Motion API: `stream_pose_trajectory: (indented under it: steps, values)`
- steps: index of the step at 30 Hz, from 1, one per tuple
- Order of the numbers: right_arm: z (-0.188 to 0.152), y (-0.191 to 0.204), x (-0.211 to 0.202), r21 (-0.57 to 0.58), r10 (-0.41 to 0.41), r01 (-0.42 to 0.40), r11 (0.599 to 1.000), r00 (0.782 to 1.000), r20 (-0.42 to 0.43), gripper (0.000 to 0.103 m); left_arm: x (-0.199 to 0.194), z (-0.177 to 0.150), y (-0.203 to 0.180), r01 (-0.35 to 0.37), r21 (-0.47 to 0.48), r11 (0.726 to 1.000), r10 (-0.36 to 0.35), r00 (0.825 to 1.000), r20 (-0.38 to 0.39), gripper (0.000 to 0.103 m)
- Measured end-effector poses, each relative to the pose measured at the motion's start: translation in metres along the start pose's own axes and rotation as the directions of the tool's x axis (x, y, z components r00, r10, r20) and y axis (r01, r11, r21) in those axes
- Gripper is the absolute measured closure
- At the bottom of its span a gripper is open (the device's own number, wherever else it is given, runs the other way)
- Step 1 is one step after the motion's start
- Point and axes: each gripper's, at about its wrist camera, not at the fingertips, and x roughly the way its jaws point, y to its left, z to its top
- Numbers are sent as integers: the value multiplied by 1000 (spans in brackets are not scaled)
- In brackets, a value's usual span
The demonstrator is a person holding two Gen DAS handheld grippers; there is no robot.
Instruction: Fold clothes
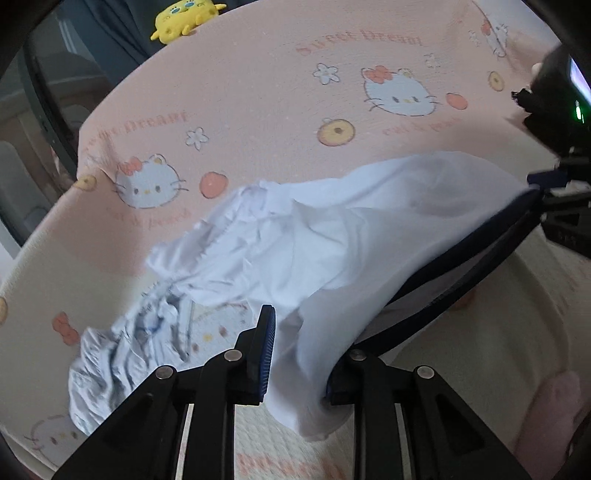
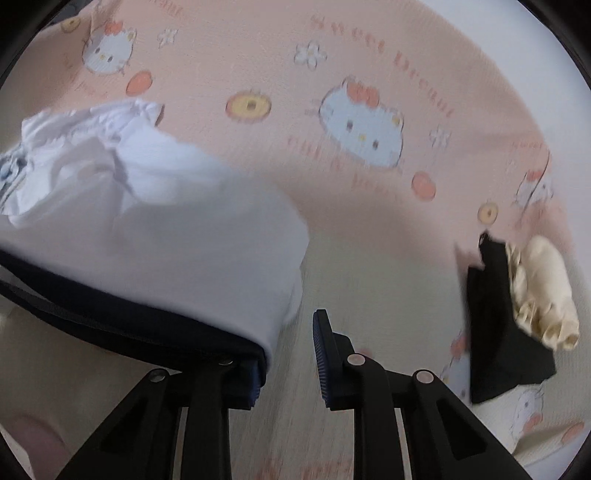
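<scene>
A white garment [image 1: 332, 240] with a dark navy hem [image 1: 461, 266] hangs lifted over the pink bed sheet [image 1: 258, 92]. The hem is stretched taut between my two grippers. My left gripper [image 1: 299, 369] is shut on one end, with white cloth filling the space between its blue pads. My right gripper [image 1: 546, 192] holds the other end at the right edge. In the right wrist view the garment [image 2: 166, 221] and its hem [image 2: 110, 314] wrap over the left finger of the right gripper [image 2: 288, 369], and some bed shows between the pads.
A crumpled pale garment [image 1: 122, 350] lies at the lower left. A black cloth [image 2: 498, 314] and a cream one [image 2: 543, 288] are piled at the right. A yellow plush toy [image 1: 186, 16] sits at the bed's far edge. The sheet [image 2: 369, 55] carries cat prints.
</scene>
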Motion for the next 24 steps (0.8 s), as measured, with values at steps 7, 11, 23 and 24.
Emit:
stream_pose_trajectory:
  steps: [7,11,23,24]
  values:
    - [-28,12,-8,-27,23,-23,999,1000,-8,83,8,-26,-3,63,-73,995,-67,996,-55,83]
    - [-40,19,-4,-38,74,-73,997,997,15,83,11,-43,-4,83,-93,992,-86,996,-30,83]
    - [-50,0,-24,-17,272,-272,962,959,80,45,-35,-34,17,184,-220,958,-174,983,64,48]
    - [-50,-2,-28,-5,300,-300,954,951,79,45,-41,-31,22,193,-246,950,-181,981,71,44]
